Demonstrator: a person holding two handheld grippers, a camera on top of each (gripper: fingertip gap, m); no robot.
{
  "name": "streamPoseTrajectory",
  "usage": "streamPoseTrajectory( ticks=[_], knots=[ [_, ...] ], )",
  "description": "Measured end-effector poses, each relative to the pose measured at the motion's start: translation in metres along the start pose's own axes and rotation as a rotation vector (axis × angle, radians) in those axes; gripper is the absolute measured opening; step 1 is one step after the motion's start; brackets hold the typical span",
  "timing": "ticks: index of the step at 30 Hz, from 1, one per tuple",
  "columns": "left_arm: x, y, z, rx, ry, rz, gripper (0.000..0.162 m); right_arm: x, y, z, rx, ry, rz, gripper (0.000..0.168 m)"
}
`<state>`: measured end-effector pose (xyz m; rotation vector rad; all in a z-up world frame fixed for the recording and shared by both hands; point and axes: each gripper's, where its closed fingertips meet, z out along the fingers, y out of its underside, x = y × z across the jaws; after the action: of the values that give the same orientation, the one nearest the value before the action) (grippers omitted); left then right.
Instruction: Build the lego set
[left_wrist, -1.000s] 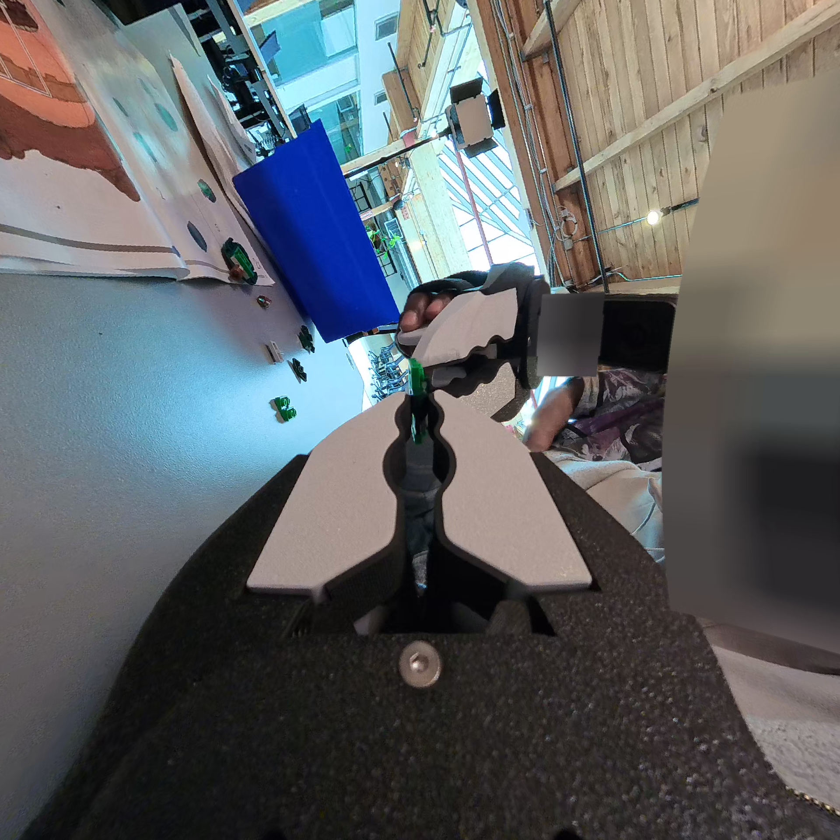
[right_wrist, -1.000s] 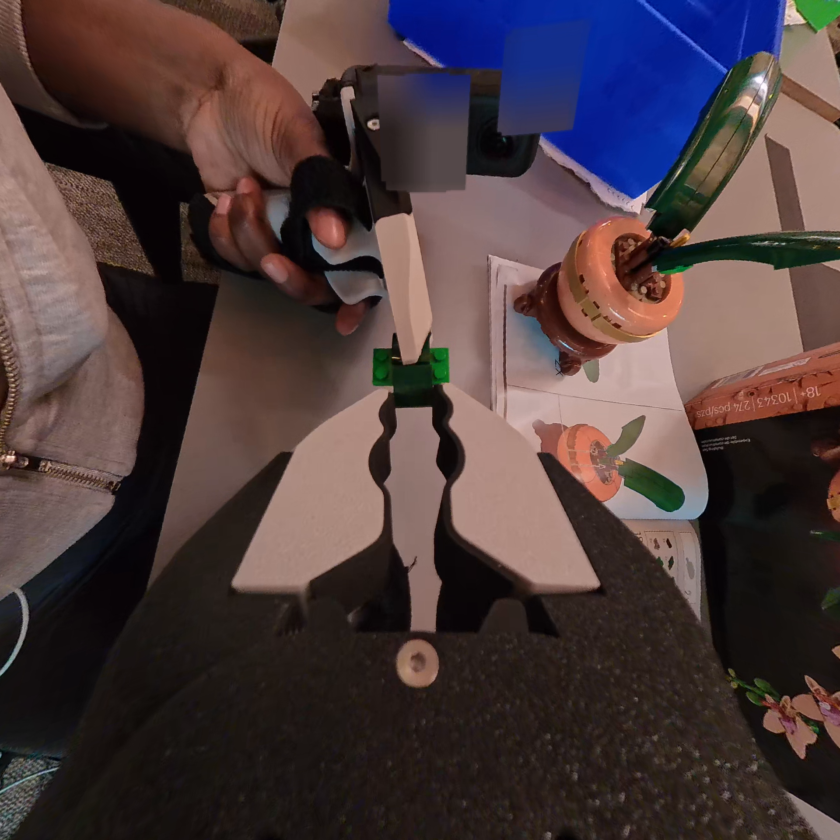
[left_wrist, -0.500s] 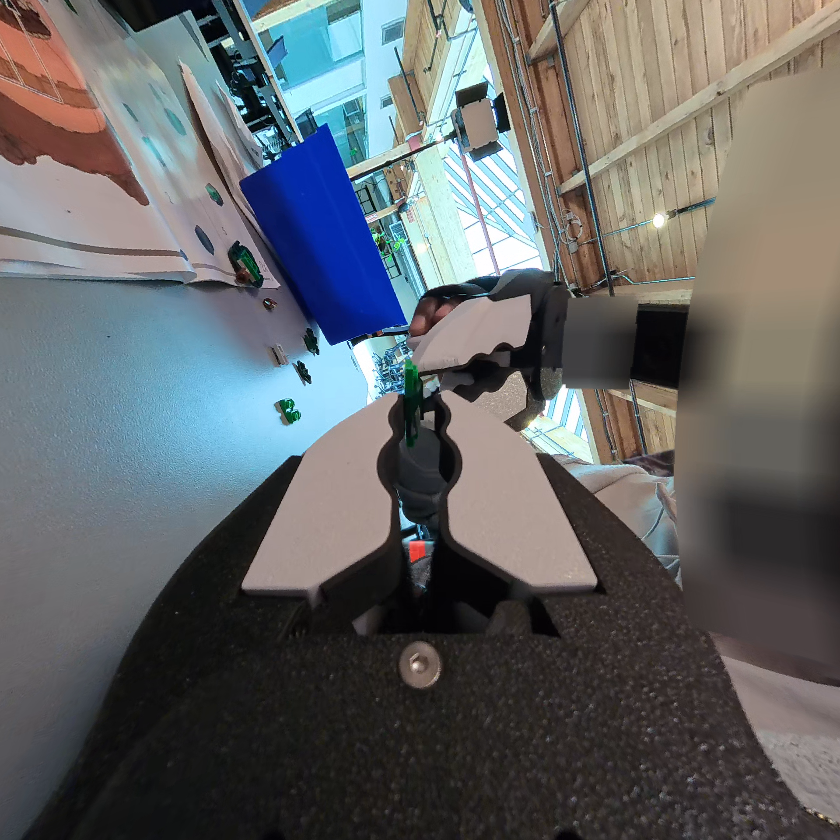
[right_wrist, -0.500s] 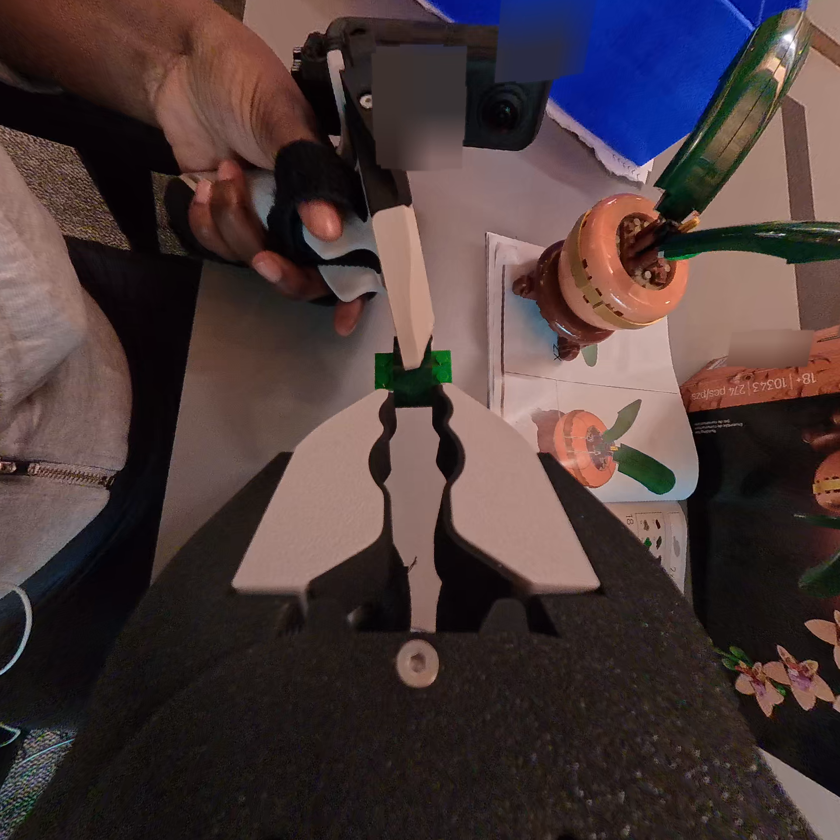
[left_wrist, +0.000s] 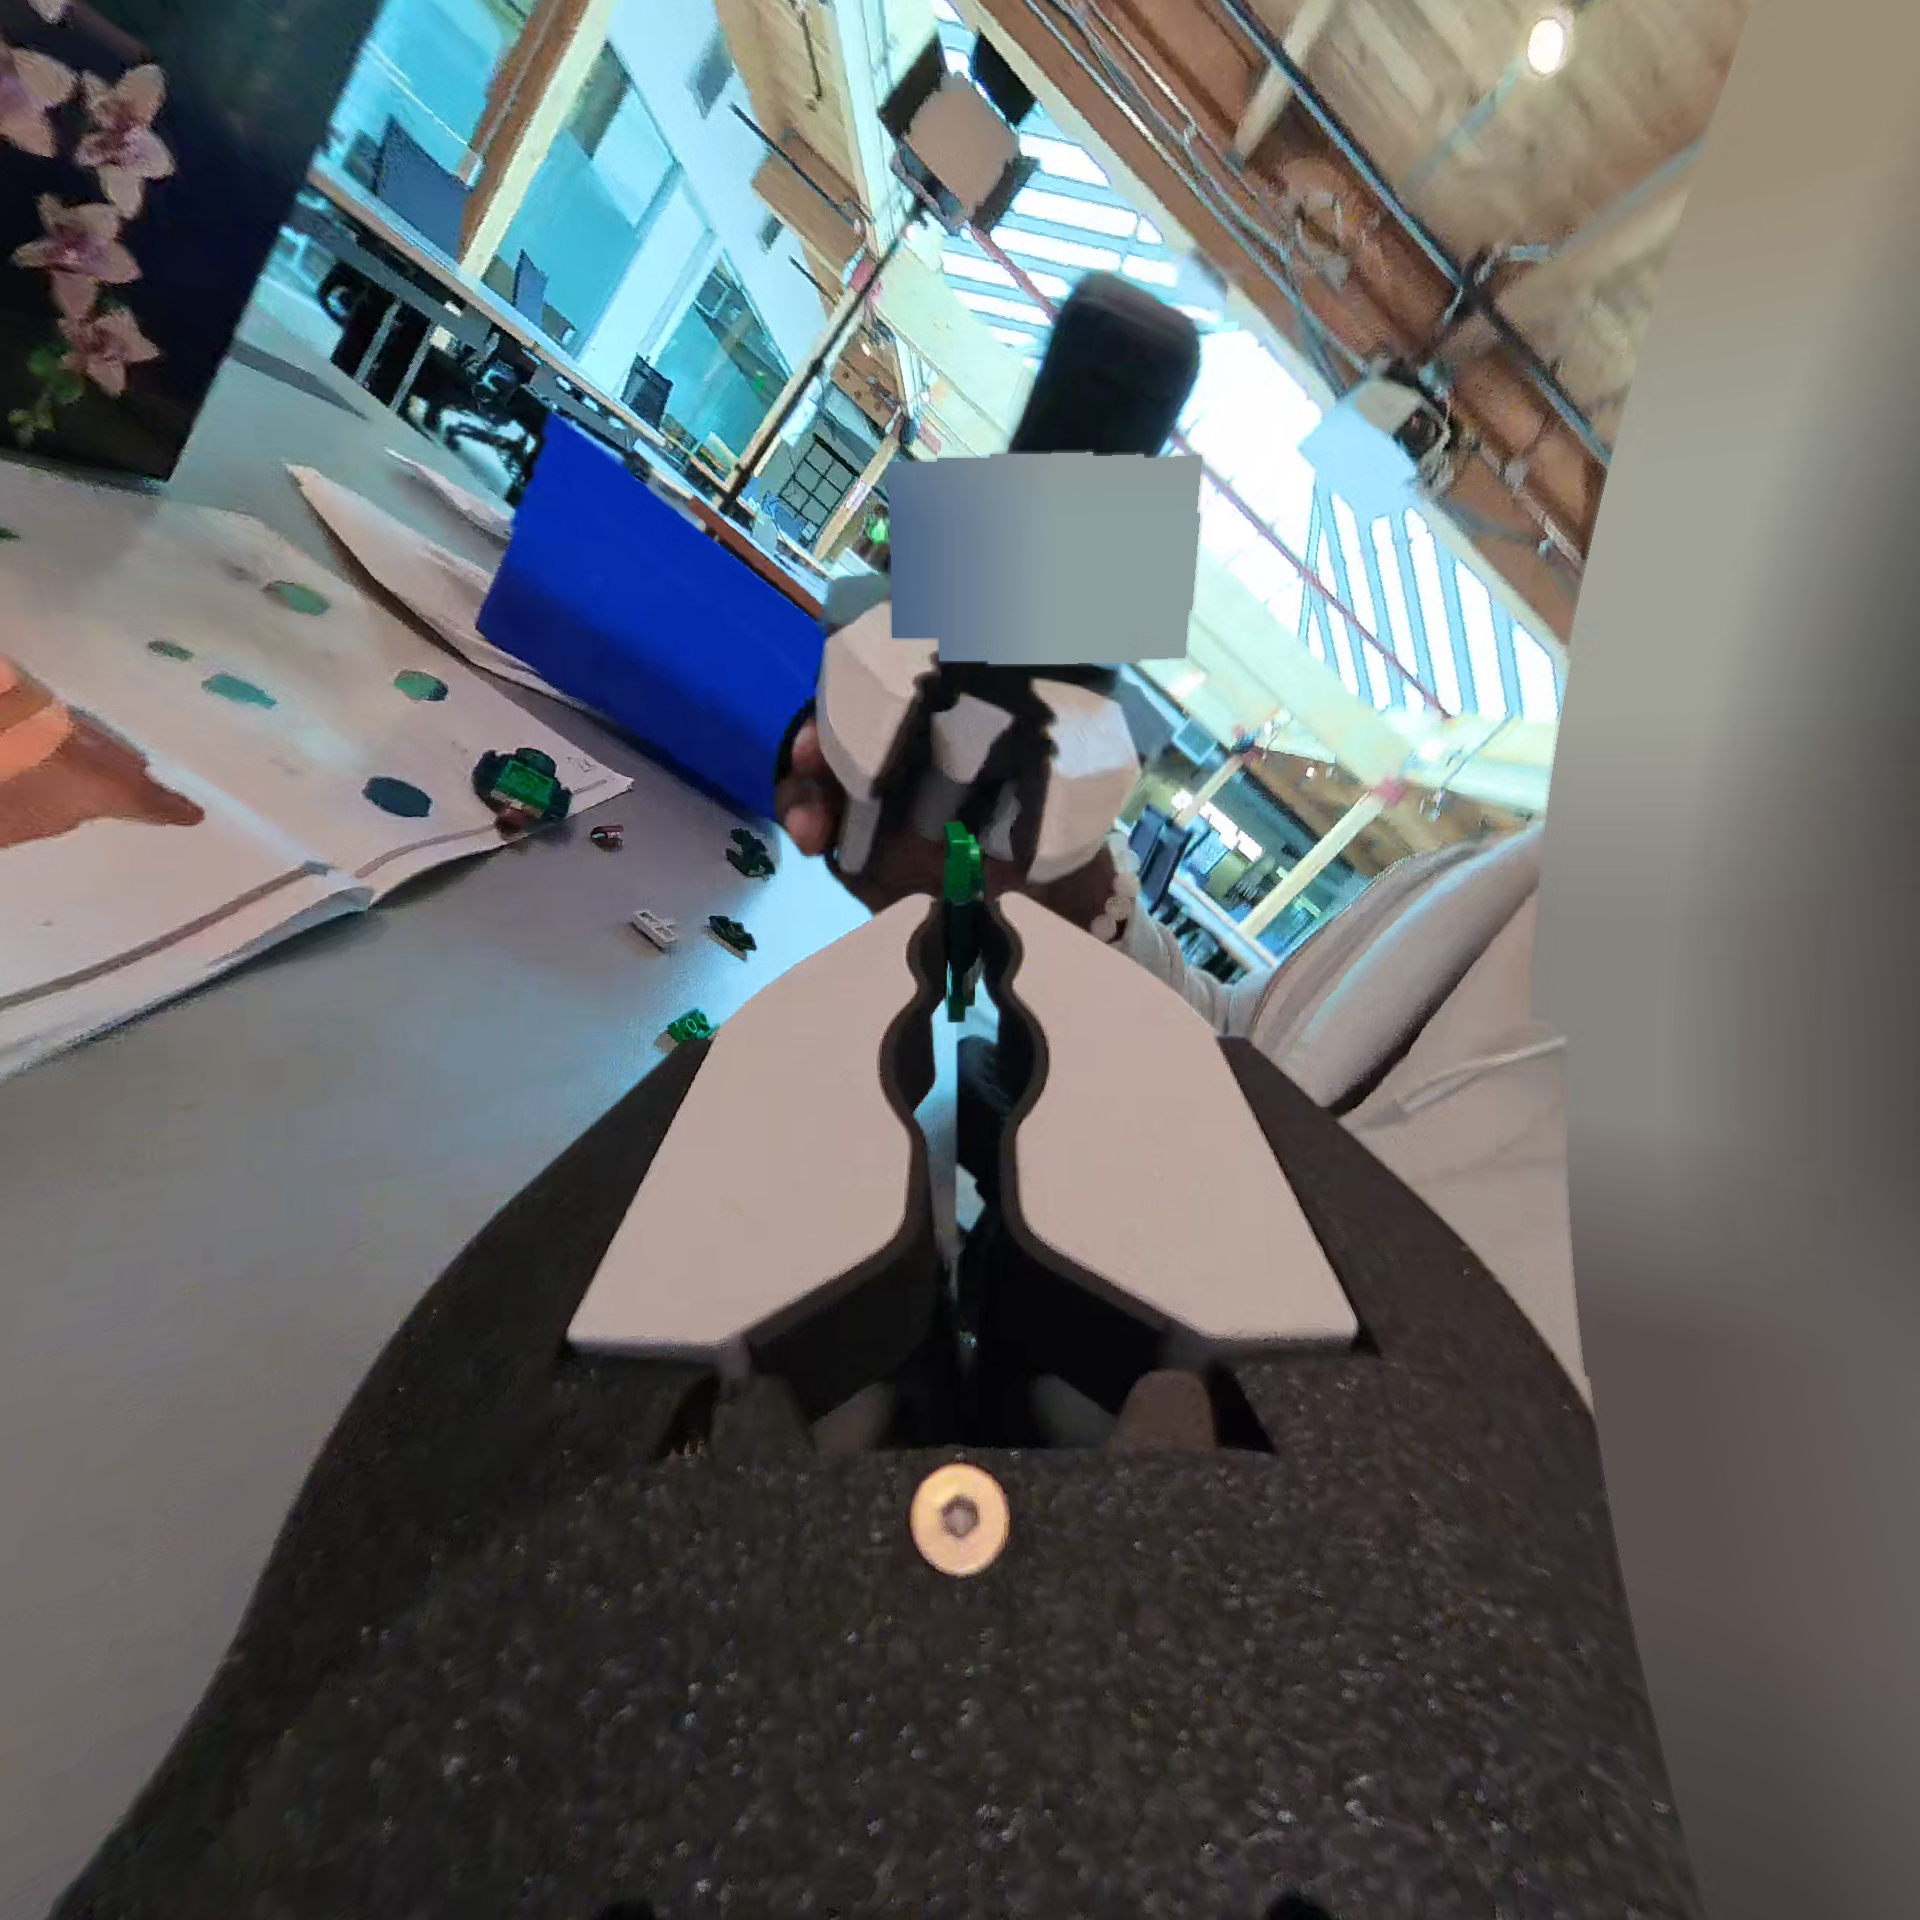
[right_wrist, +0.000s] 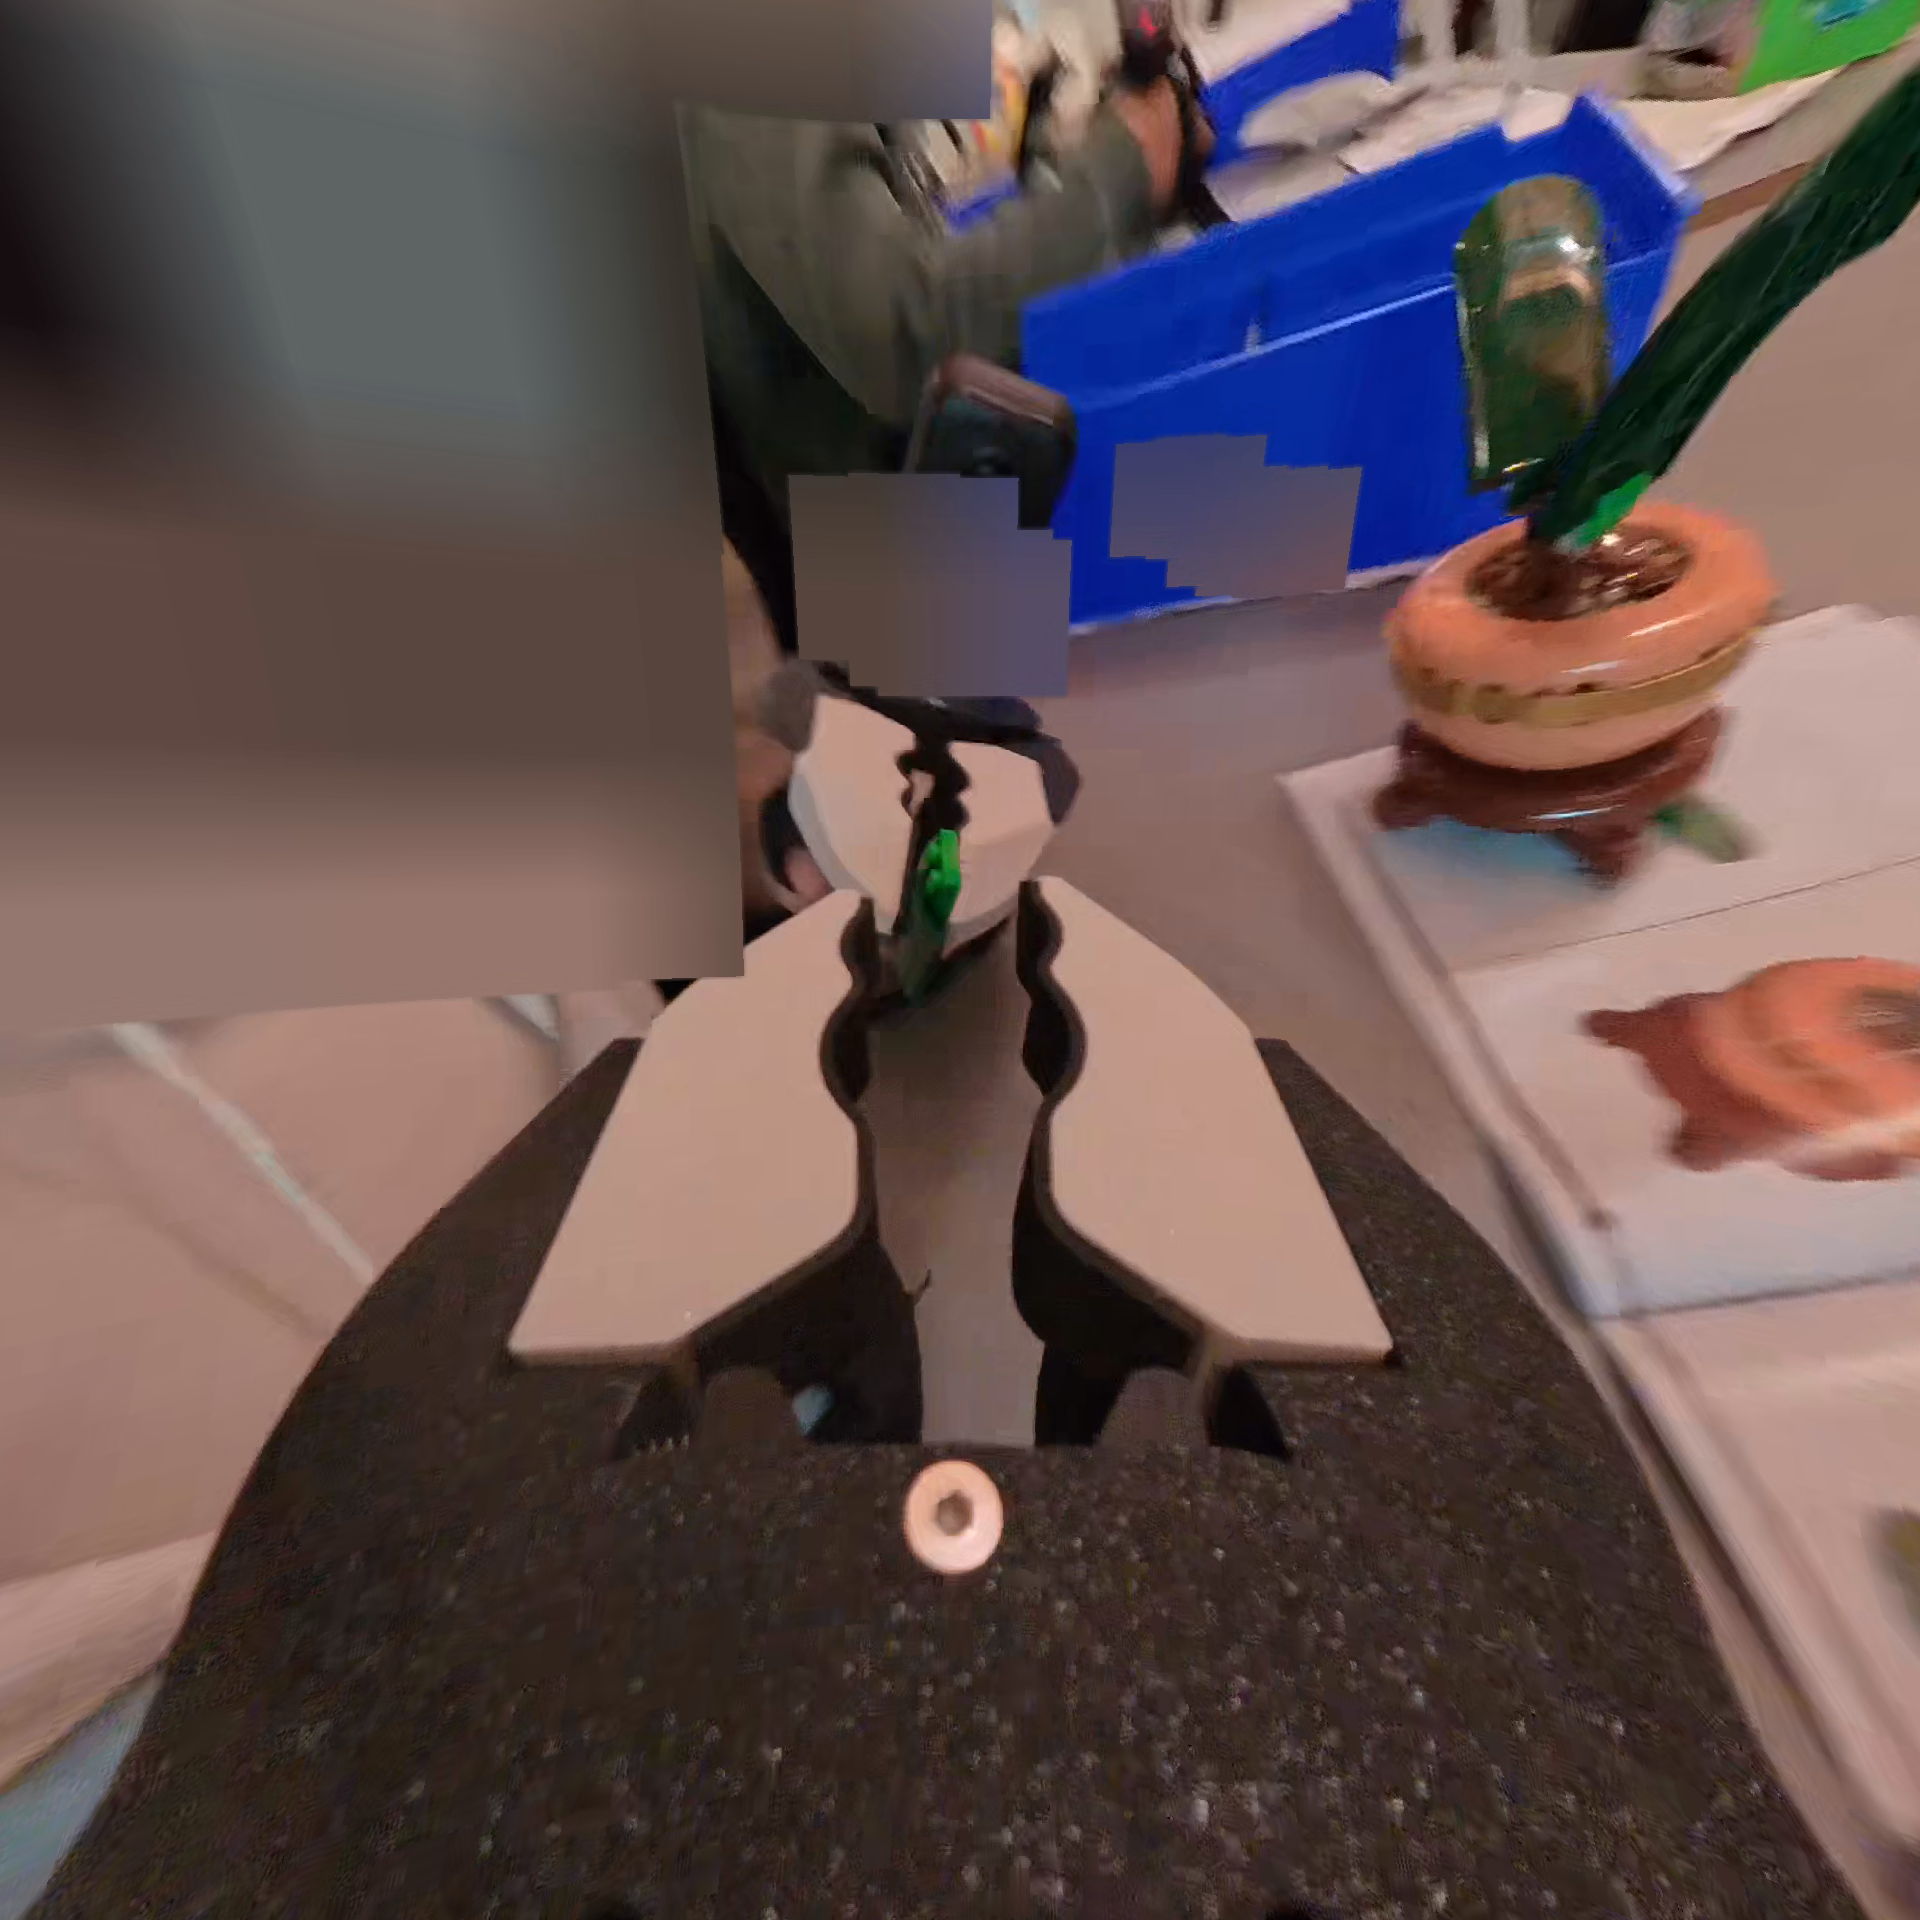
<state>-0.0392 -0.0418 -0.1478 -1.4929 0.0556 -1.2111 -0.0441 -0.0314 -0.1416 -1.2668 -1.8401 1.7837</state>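
Observation:
My left gripper (left_wrist: 962, 906) is shut on a small green lego piece (left_wrist: 961, 873), held edge-on above the grey table. The right gripper faces it, and its pale fingers (left_wrist: 862, 727) stand just past the piece. In the right wrist view my right gripper (right_wrist: 943, 902) is open. The green piece (right_wrist: 932, 899) stands between its tips, near the left finger, pinched by the left gripper's pale fingers (right_wrist: 852, 800) beyond. A peach lego pot (right_wrist: 1569, 644) with dark green leaves (right_wrist: 1538, 322) stands at the right.
The open instruction booklet (right_wrist: 1662, 1039) lies under and before the pot; it also shows at the left (left_wrist: 260, 748). A blue bin (right_wrist: 1299, 343) (left_wrist: 644, 613) stands behind. Small loose pieces (left_wrist: 727, 930) lie on the table (left_wrist: 312, 1091). A dark flower-printed box (left_wrist: 83, 208) is far left.
Both grippers have swung round to face each other level. The right gripper's jaws have widened off the green piece. The left gripper keeps hold of it.

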Motion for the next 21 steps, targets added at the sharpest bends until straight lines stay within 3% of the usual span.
streamPoseTrajectory(
  ticks=[8,16,19,21],
  knots=[
    [0.011,0.008,0.007,-0.069,0.031,0.087,0.005,-0.015,0.012,0.005,0.077,-0.125,0.046,0.007],
    [0.014,0.013,0.011,-0.133,0.027,0.148,0.006,-0.021,0.015,-0.001,0.166,-0.142,0.04,0.004],
    [0.019,0.02,0.013,-0.198,0.053,0.164,0.021,-0.021,0.013,-0.004,0.206,-0.152,0.074,0.004],
    [0.016,0.021,0.014,-0.198,0.024,0.202,0.011,-0.023,0.011,-0.005,0.23,-0.174,0.101,0.003]
  ],
)
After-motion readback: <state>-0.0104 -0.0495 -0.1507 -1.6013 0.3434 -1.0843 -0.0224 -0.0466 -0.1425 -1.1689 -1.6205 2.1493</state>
